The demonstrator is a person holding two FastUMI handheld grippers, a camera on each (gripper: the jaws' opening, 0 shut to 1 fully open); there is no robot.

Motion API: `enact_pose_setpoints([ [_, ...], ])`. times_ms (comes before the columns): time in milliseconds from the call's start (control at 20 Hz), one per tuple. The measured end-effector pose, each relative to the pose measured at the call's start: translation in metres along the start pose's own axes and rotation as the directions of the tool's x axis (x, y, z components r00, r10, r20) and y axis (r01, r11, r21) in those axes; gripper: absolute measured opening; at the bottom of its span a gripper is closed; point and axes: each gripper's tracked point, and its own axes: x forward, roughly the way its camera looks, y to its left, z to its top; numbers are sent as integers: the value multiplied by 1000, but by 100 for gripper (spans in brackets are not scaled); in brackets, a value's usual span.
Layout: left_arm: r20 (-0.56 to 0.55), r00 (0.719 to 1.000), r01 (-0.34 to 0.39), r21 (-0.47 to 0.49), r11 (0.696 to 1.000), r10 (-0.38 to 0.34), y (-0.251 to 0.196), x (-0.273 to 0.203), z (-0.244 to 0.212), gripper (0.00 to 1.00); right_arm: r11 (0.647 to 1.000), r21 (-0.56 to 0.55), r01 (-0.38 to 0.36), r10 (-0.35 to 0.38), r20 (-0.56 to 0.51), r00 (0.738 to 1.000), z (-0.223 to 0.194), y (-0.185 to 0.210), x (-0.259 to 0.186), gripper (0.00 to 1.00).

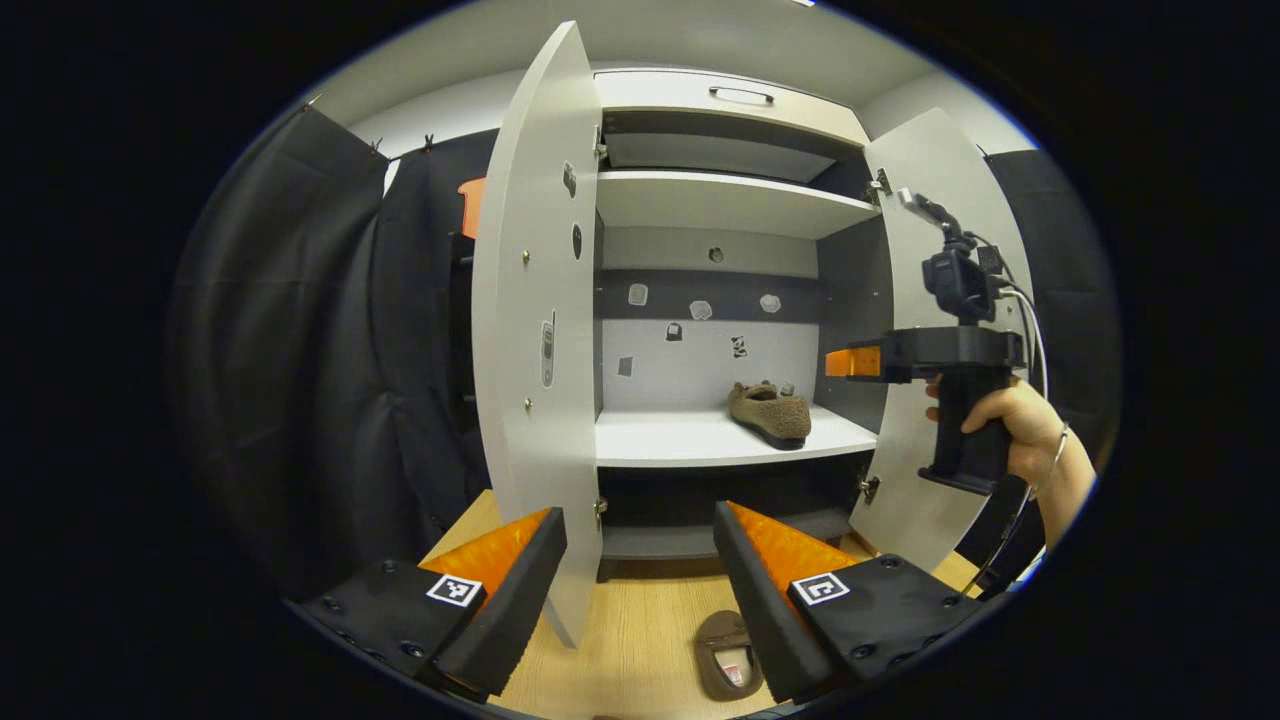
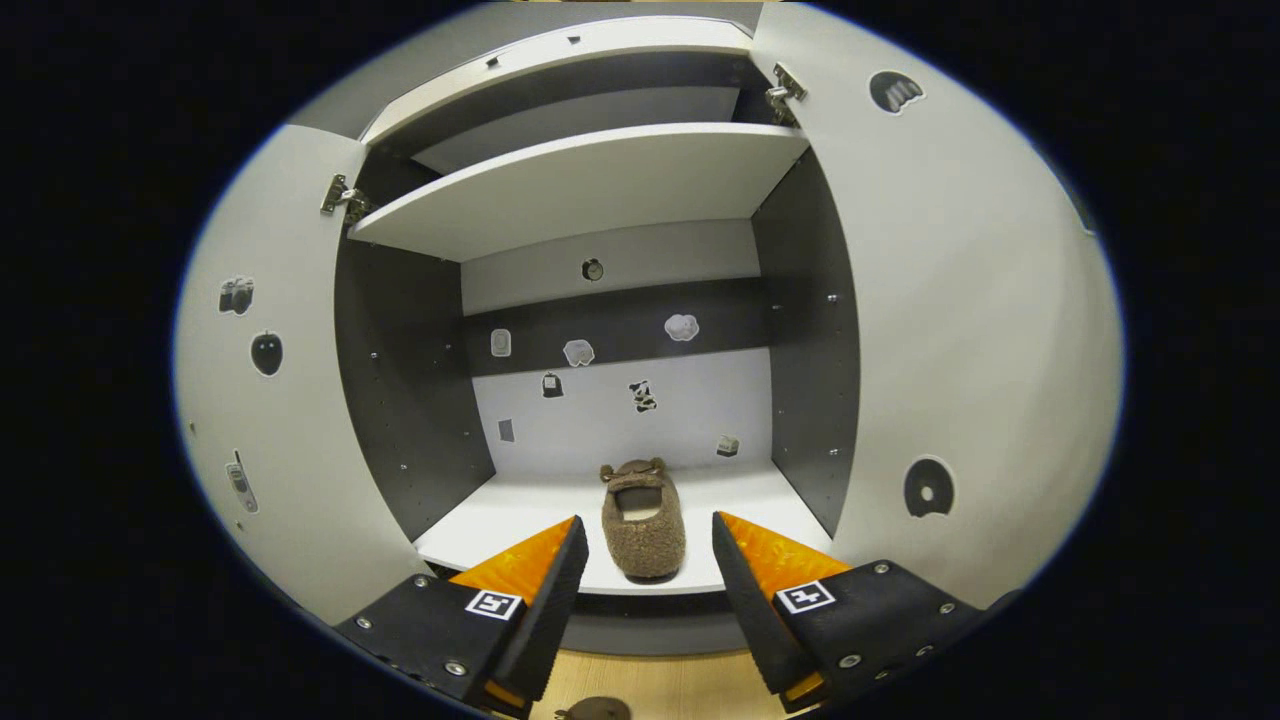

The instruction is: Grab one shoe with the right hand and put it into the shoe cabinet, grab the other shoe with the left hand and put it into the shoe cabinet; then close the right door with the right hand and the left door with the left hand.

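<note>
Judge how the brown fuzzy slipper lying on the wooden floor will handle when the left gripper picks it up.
The brown fuzzy slipper on the wooden floor looks soft and fleecy, so it will probably squash under the fingers rather than slip. It seems light for its size. Flat and low, it is unlikely to roll or tip; grasped at one end, it may droop.

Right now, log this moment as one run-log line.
stage: first shoe on cabinet shelf | second shoe on floor | right claw open, empty | left claw open | both doors open
</note>
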Motion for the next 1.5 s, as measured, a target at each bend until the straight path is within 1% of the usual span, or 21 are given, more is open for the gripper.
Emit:
enact_pose_setpoints([
  [150, -15, 1000, 6, 3, 1000, -6, -6, 3, -14, 97, 999, -35, 12, -11, 25, 1000, -2, -6, -33, 84],
  [250, -23, 1000, 5, 10, 1000, -4, -10, 9, -24, 96, 999, -37, 9, -8, 28, 1000, -8, -5, -56, 88],
  [400, -61, 997, 35, -11, 999, -36, -23, 20, -47, 96, 999, -32, 0, 1, 28, 1000, -18, -5, -81, 92],
  [550, -140, 989, 50, -18, 999, -52, -34, 29, -87, 97, 998, -56, 15, -12, 62, 998, -16, -12, -105, 92],
  [750, -256, 963, 75, -32, 997, -80, -51, 37, -153, 97, 994, -103, 36, -27, 87, 996, -16, -19, -132, 92],
  [850, -322, 943, 79, -35, 996, -86, -57, 40, -189, 97, 995, -95, 39, -31, 90, 995, -17, -22, -143, 92],
  [950, -396, 914, 80, -48, 996, -92, -67, 45, -227, 97, 995, -83, 47, -39, 88, 995, -20, -27, -150, 92],
  [1100, -484, 871, 77, -35, 996, -84, -72, 53, -276, 98, 995, -74, 60, -55, 75, 996, -25, -38, -158, 92],
  [1150, -508, 857, 83, -24, 996, -84, -73, 53, -290, 100, 995, -73, 67, -62, 72, 995, -27, -42, -160, 92],
  [1200, -532, 842, 92, -17, 996, -87, -76, 56, -302, 98, 995, -71, 72, -67, 69, 995, -28, -45, -161, 92],
  [1250, -556, 827, 97, -14, 995, -88, -79, 59, -313, 99, 995, -68, 70, -66, 64, 996, -30, -46, -163, 92],
  [1300, -586, 805, 95, -24, 995, -91, -82, 61, -324, 98, 996, -63, 69, -65, 59, 996, -32, -48, -164, 92],
  [1400, -634, 768, 86, -38, 996, -90, -88, 68, -337, 98, 997, -59, 58, -55, 51, 997, -34, -49, -167, 92],
  [1450, -647, 758, 75, -46, 996, -87, -91, 75, -339, 98, 997, -60, 56, -53, 50, 997, -35, -50, -169, 92],
  [1500, -658, 748, 68, -59, 996, -90, -78, 64, -362, 98, 997, -64, 48, -45, 52, 998, -36, -49, -171, 92],
])
